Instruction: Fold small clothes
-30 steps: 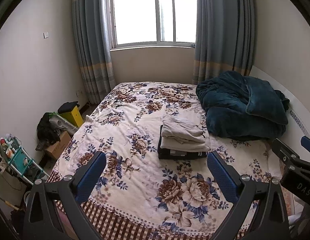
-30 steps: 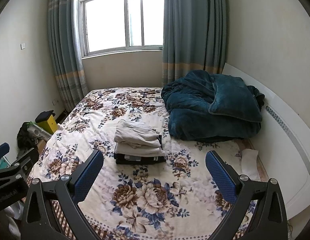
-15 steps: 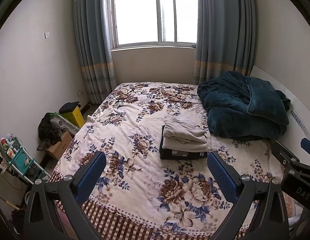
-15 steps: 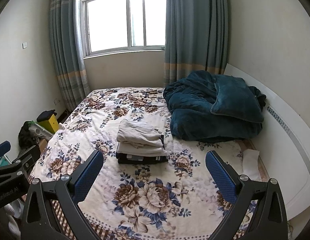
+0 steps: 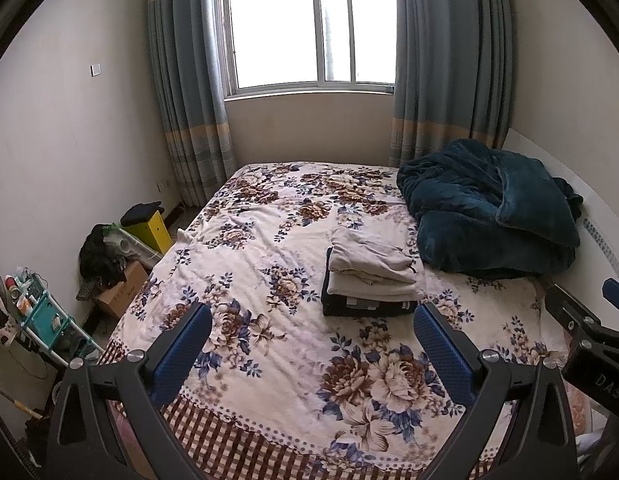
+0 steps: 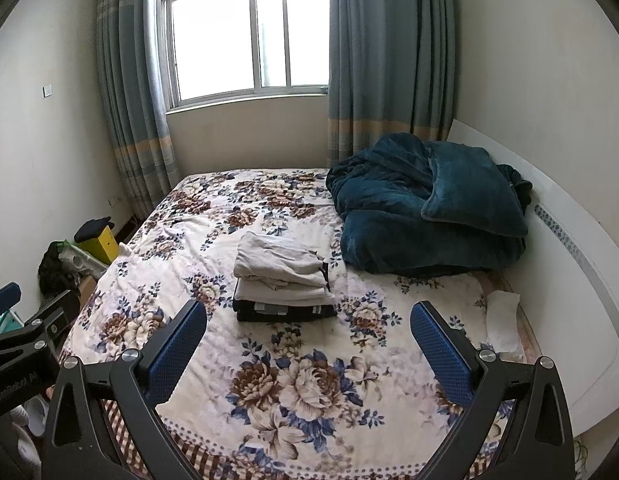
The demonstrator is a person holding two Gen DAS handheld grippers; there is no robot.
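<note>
A stack of folded small clothes [image 5: 369,280] lies on the floral bedspread [image 5: 269,280]: beige and white pieces on top, a black piece at the bottom. It also shows in the right wrist view [image 6: 283,280]. My left gripper [image 5: 311,332] is open and empty, held above the near end of the bed, well short of the stack. My right gripper [image 6: 309,330] is open and empty at about the same distance. Each gripper shows at the edge of the other's view, the right one [image 5: 589,344] and the left one [image 6: 25,332].
A bunched dark teal blanket [image 5: 489,216] lies at the far right of the bed against the white headboard [image 6: 569,248]. A small white cloth [image 6: 501,320] lies by the headboard. Boxes, a yellow stool [image 5: 149,226] and a teal rack [image 5: 41,320] crowd the floor at left.
Both views have shifted slightly backward and up; the stack sits a little lower and farther. Both grippers stay open and empty.
</note>
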